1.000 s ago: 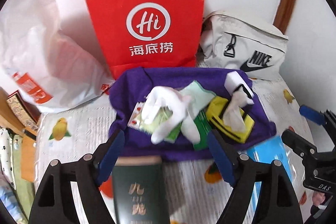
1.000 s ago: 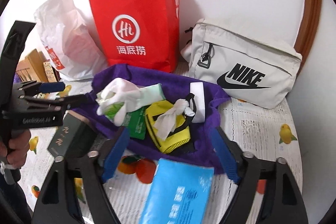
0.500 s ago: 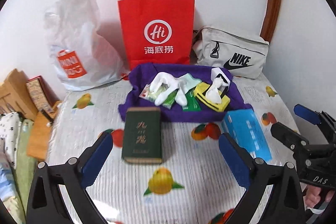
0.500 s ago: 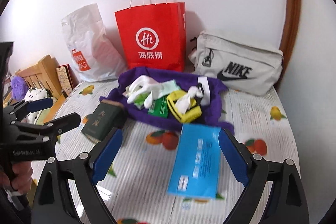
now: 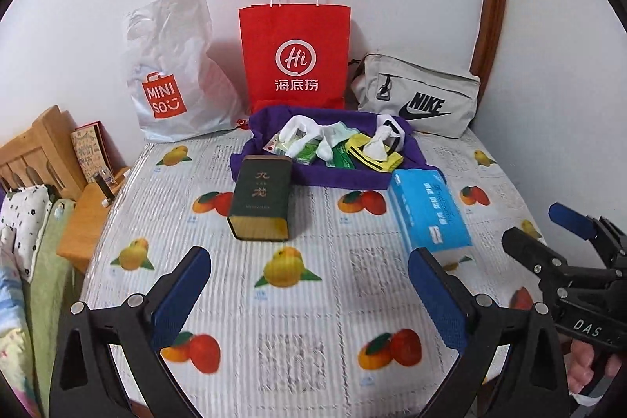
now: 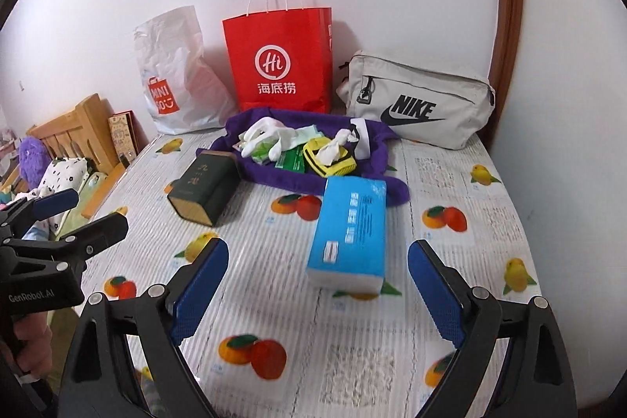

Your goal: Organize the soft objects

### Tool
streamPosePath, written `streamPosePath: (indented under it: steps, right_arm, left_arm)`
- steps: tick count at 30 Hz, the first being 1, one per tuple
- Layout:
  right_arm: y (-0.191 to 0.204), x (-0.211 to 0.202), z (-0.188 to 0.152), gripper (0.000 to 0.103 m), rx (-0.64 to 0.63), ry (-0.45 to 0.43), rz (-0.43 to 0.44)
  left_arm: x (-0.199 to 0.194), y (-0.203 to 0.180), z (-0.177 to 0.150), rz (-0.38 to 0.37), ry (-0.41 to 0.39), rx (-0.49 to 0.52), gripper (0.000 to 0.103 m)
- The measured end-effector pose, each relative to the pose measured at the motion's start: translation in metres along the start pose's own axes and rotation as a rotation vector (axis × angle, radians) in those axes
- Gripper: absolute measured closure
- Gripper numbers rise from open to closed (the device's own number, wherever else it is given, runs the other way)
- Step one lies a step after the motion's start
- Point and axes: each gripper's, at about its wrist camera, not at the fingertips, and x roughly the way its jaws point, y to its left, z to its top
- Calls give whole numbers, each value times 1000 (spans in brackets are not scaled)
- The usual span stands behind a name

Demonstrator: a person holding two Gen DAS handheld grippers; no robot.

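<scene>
A purple cloth (image 5: 333, 179) lies at the back of the table. On it sit white gloves (image 5: 313, 134), green packets (image 5: 341, 157) and a yellow item with a white tissue (image 5: 374, 151). A dark green box (image 5: 260, 198) lies in front of it on the left, a blue tissue pack (image 5: 429, 214) on the right. My left gripper (image 5: 309, 296) hangs open and empty well short of the box. My right gripper (image 6: 317, 286) is open and empty, just short of the blue pack (image 6: 348, 230). Each gripper shows in the other's view: the right gripper (image 5: 568, 253) and the left gripper (image 6: 62, 222).
Against the wall stand a white Miniso bag (image 5: 172, 73), a red paper bag (image 5: 296, 57) and a grey Nike bag (image 5: 419, 96). A fruit-print tablecloth (image 5: 313, 320) covers the table. Left of the table are a wooden headboard (image 5: 35, 147) and bedding (image 5: 23, 222).
Both grippers have drawn back and up from the purple cloth. The green box and the blue pack, earlier between the fingers, now lie farther ahead on the table. The left jaws have widened.
</scene>
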Motion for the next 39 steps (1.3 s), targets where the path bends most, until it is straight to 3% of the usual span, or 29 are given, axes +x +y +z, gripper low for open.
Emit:
streamPosePath:
  steps: [15, 39]
  right_arm:
    - [-7, -24, -29, 11, 38, 2, 9]
    - [1, -43, -35, 11, 22, -31, 1]
  left_arm:
    - [-22, -3, -24, 38, -19, -8, 1]
    - [-35, -2, -33, 29, -35, -15, 1]
